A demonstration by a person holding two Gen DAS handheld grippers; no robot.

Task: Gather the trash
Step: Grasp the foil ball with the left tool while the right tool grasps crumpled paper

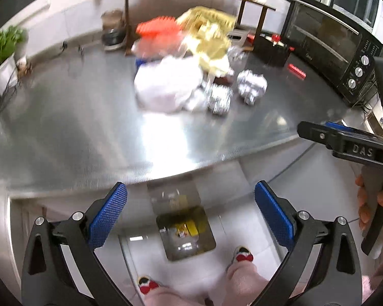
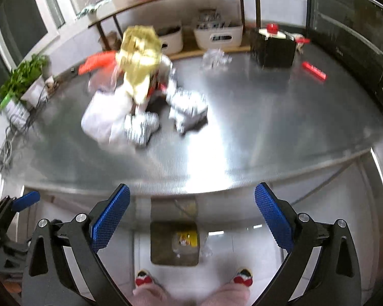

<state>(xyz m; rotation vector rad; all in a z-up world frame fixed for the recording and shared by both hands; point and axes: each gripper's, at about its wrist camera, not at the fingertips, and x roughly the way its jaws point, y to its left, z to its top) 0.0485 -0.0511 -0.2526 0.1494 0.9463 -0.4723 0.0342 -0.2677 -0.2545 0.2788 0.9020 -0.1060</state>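
Note:
A pile of trash lies on the steel counter (image 1: 76, 127): a white bag (image 1: 167, 85), yellow wrappers (image 1: 212, 43), an orange item (image 1: 157, 26) and crumpled foil balls (image 1: 251, 85). The same pile shows in the right wrist view, with the white bag (image 2: 104, 117), yellow wrappers (image 2: 139, 56) and foil (image 2: 187, 108). Below the counter edge a clear bin (image 1: 186, 232) on the floor holds wrappers; it also appears as the bin (image 2: 176, 242). My left gripper (image 1: 190, 214) is open and empty above the bin. My right gripper (image 2: 192, 216) is open and empty too.
A black toaster oven (image 1: 329, 48) stands at the right, a dark box (image 2: 274, 49) and red bar (image 2: 314, 71) near it. A plant (image 1: 2, 48) sits far left. White baskets (image 2: 218, 37) sit under a wooden shelf. The person's slippered feet (image 2: 144, 280) stand by the bin.

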